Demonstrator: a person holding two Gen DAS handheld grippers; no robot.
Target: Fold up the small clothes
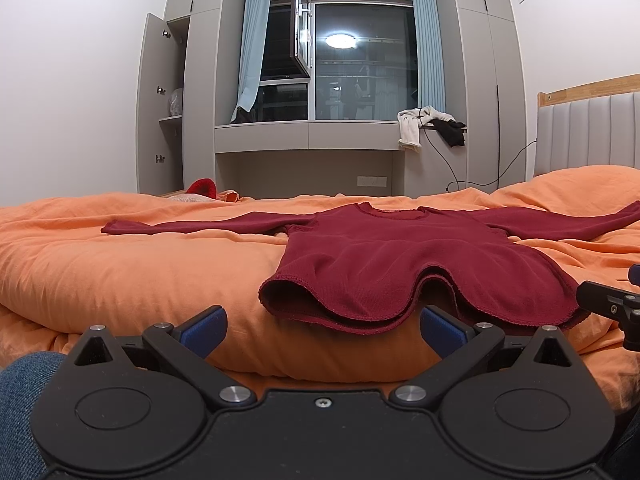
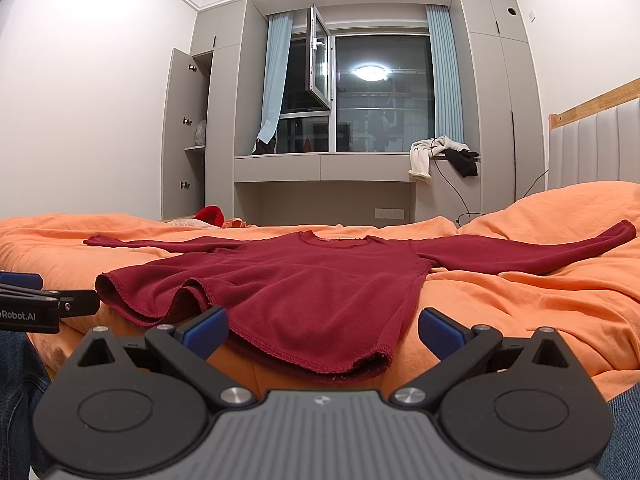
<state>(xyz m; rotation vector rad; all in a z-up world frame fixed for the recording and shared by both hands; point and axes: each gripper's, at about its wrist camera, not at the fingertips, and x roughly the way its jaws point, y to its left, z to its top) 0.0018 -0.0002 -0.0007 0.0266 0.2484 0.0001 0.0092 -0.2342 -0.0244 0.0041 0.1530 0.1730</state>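
A small dark red long-sleeved top (image 1: 400,264) lies flat on the orange duvet (image 1: 120,272), sleeves spread left and right, wavy hem towards me. My left gripper (image 1: 322,330) is open and empty just short of the hem's left half. In the right wrist view the top (image 2: 304,280) lies ahead, and my right gripper (image 2: 322,330) is open and empty, its fingers straddling the hem's right corner without closing on it. The right gripper also shows at the right edge of the left wrist view (image 1: 612,308); the left gripper shows at the left edge of the right wrist view (image 2: 44,304).
The bed's padded headboard (image 1: 588,136) stands at the right. A red item (image 1: 202,189) lies at the duvet's far edge. Behind are grey wardrobes, one door open (image 1: 156,104), and a window ledge with white and black clothes (image 1: 432,124). A cable (image 1: 476,176) hangs there.
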